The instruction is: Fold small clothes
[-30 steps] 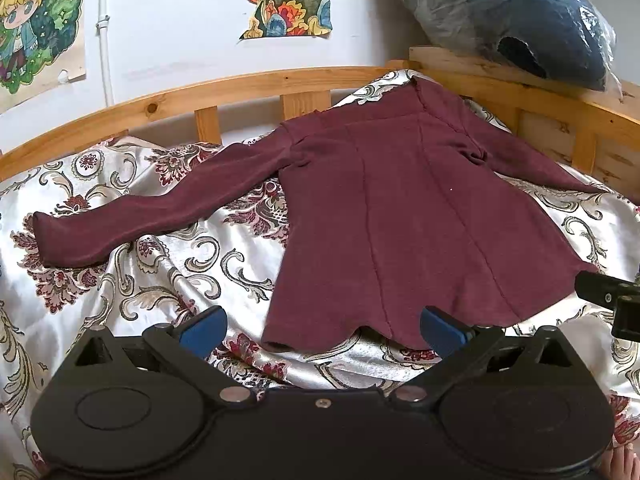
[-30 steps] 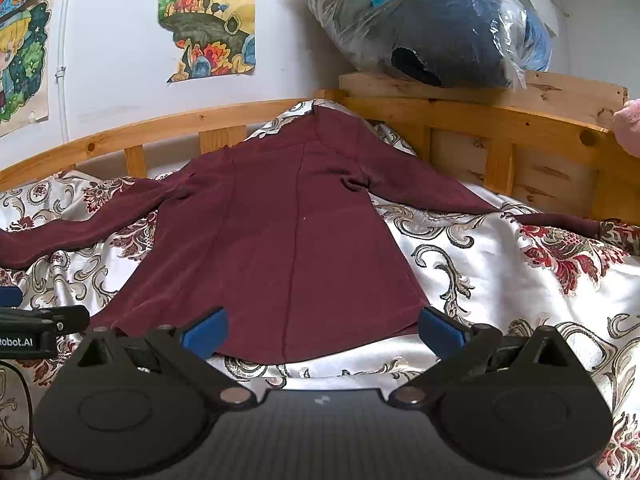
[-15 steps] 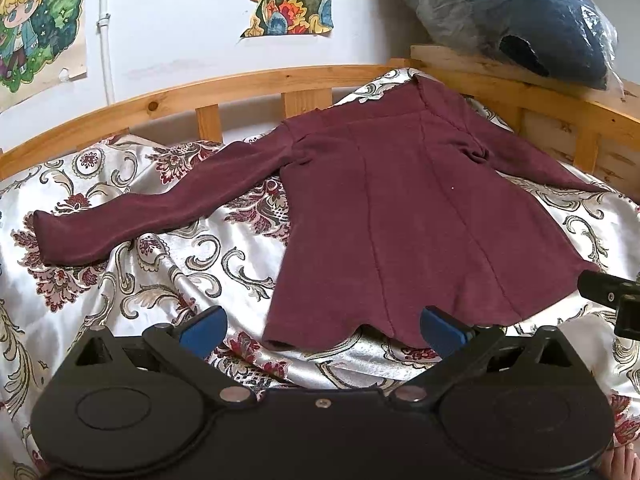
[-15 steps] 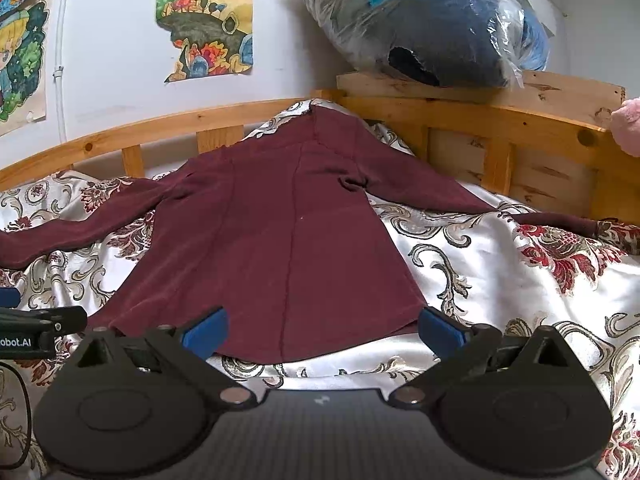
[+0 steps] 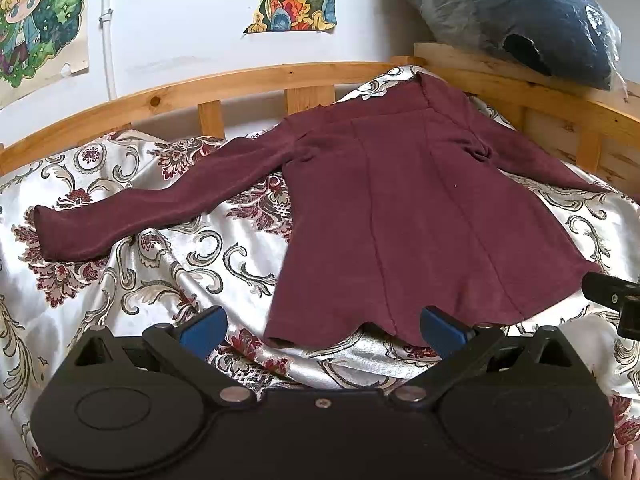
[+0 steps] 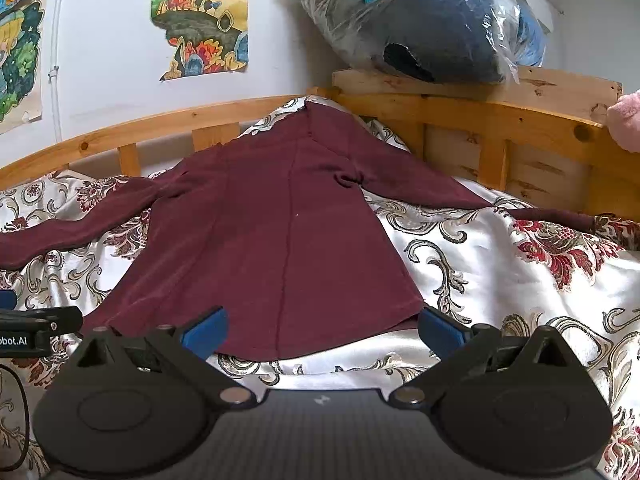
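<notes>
Hovering just short of the hem, I hold the left gripper (image 5: 320, 326) and right gripper (image 6: 320, 326) spread wide, grasping nothing; the maroon long-sleeved knit top (image 5: 404, 216) lies flat on the patterned satin bedspread (image 5: 160, 264), sleeves outstretched.

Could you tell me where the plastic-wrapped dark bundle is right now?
The plastic-wrapped dark bundle sits atop the wooden bed frame, upper right in both wrist views, beyond the maroon long-sleeved garment.
</notes>
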